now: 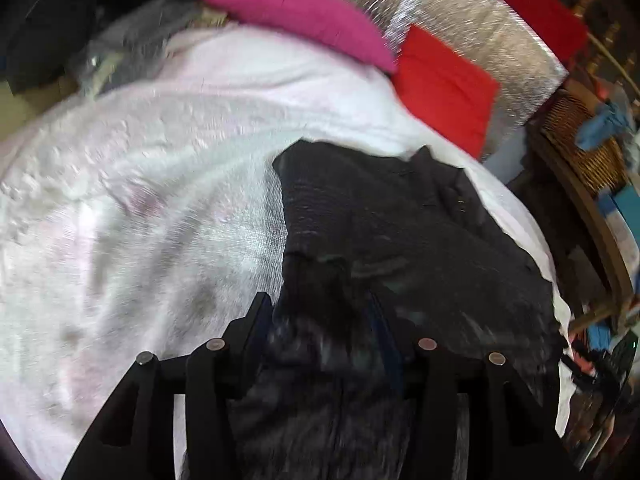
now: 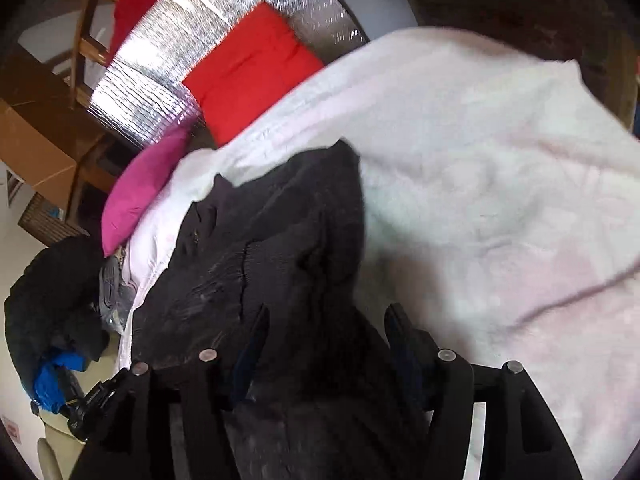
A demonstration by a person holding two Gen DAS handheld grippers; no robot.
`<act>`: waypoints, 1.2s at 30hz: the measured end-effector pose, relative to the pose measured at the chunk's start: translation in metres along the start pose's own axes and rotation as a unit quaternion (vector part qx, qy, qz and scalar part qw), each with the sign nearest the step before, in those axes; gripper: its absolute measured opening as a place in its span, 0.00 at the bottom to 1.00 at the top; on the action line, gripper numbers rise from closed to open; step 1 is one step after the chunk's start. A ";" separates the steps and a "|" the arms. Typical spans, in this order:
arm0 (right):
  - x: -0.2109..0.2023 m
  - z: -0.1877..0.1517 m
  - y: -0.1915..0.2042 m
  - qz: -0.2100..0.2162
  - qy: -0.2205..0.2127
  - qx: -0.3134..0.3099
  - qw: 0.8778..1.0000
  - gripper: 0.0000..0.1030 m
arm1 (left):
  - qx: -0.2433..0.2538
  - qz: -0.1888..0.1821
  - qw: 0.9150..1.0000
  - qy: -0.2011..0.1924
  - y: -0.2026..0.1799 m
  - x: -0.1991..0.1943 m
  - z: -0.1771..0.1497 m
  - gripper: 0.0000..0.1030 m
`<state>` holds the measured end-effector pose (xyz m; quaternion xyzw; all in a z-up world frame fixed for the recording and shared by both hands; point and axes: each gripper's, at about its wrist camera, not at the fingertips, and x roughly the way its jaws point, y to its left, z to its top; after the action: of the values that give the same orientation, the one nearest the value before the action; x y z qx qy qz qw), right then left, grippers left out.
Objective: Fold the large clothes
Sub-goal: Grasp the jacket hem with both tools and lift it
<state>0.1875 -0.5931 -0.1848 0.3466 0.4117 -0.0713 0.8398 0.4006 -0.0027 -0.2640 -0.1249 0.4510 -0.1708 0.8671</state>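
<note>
— So where's the garment?

— A black garment (image 1: 400, 220) lies bunched on a pale pink-white blanket (image 1: 140, 160), toward one side of it, with its near end drawn up between the fingers of both tools.

— What is the left gripper (image 1: 324, 316) doing?

— Its fingers stand fairly wide, and dark cloth fills the gap between them. Whether they actually press the cloth I cannot tell; the picture is smeared there.

— And the right gripper (image 2: 324, 320)?

— Much the same in its own view: fingers apart, the black garment (image 2: 272, 240) running up through the gap and over the left finger. Grip or not, I cannot tell.

— What's around it?

— Beyond the garment, at the blanket's (image 2: 500, 180) far edge, a magenta cushion (image 1: 296, 12) lies just beside a red cushion (image 1: 444, 88), both against a silver foil sheet (image 1: 472, 28). Off to the side the left view shows a wicker basket (image 1: 580, 140); the right view shows a cardboard box (image 2: 36, 140) and a dark heap of clothing (image 2: 52, 300) on the floor.
</note>
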 end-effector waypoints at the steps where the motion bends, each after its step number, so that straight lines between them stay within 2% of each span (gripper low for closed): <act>1: -0.007 -0.002 -0.004 0.002 -0.008 0.001 1.000 0.62 | 0.010 0.000 1.000 -0.011 0.001 -0.013 -0.005 0.56; 4: -0.030 -0.014 -0.013 0.015 -0.024 0.006 1.000 0.62 | 0.048 0.013 0.997 -0.051 0.017 -0.060 -0.026 0.59; 5: -0.039 -0.019 -0.017 0.017 -0.030 0.003 0.999 0.62 | 0.059 0.022 0.996 -0.062 0.018 -0.065 -0.028 0.60; 7: -0.057 -0.032 -0.025 0.017 -0.040 -0.003 0.999 0.62 | 0.080 0.033 0.993 -0.083 0.022 -0.083 -0.049 0.68; 9: -0.072 -0.048 -0.035 0.021 -0.041 -0.005 0.999 0.62 | 0.084 0.035 0.992 -0.087 0.035 -0.103 -0.073 0.69; 11: -0.085 -0.067 -0.043 0.024 -0.034 -0.005 0.999 0.62 | 0.075 0.033 0.993 -0.080 0.046 -0.114 -0.097 0.69; 14: -0.096 -0.087 -0.048 0.033 -0.027 -0.003 0.999 0.62 | 0.036 0.028 0.998 -0.049 0.063 -0.128 -0.129 0.70; 17: -0.104 -0.112 -0.045 0.049 -0.010 -0.005 0.999 0.62 | 0.001 0.002 1.000 -0.027 0.067 -0.136 -0.154 0.70; 21: -0.101 -0.144 -0.036 0.048 0.037 -0.021 0.998 0.62 | 0.012 0.010 1.000 -0.003 0.063 -0.135 -0.176 0.70; 24: -0.092 -0.168 -0.034 0.032 0.084 -0.031 0.995 0.62 | 0.022 0.005 0.999 0.039 0.062 -0.122 -0.183 0.69; 26: -0.090 -0.182 -0.034 0.012 0.098 -0.040 0.994 0.63 | 0.021 -0.003 0.999 0.042 0.064 -0.119 -0.184 0.55; 27: -0.089 -0.188 -0.034 0.000 0.103 -0.045 0.994 0.62 | 0.020 -0.007 0.999 0.043 0.064 -0.118 -0.184 0.37; 28: -0.089 -0.189 -0.035 -0.006 0.106 -0.048 0.993 0.62 | 0.019 -0.013 0.999 0.045 0.065 -0.116 -0.183 0.24; 30: -0.086 -0.193 -0.038 -0.014 0.112 -0.045 0.993 0.62 | 0.017 -0.017 0.999 0.047 0.066 -0.112 -0.183 0.19; 32: -0.079 -0.196 -0.040 -0.029 0.118 -0.041 0.992 0.62 | 0.020 -0.003 0.999 0.051 0.065 -0.107 -0.183 0.20; 33: -0.074 -0.198 -0.039 -0.041 0.120 -0.044 0.991 0.62 | 0.018 0.003 0.998 0.053 0.066 -0.107 -0.184 0.27; 34: -0.071 -0.200 -0.037 -0.045 0.119 -0.047 0.991 0.64 | 0.009 0.000 0.998 0.059 0.068 -0.105 -0.183 0.38; 36: -0.068 -0.205 -0.029 -0.044 0.114 -0.063 0.990 0.61 | -0.001 -0.018 0.998 0.059 0.070 -0.105 -0.185 0.44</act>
<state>-0.0002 -0.4945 -0.2353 0.2800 0.5233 -0.0420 0.8038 0.2048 0.0921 -0.3156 -0.1237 0.4992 -0.1927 0.8357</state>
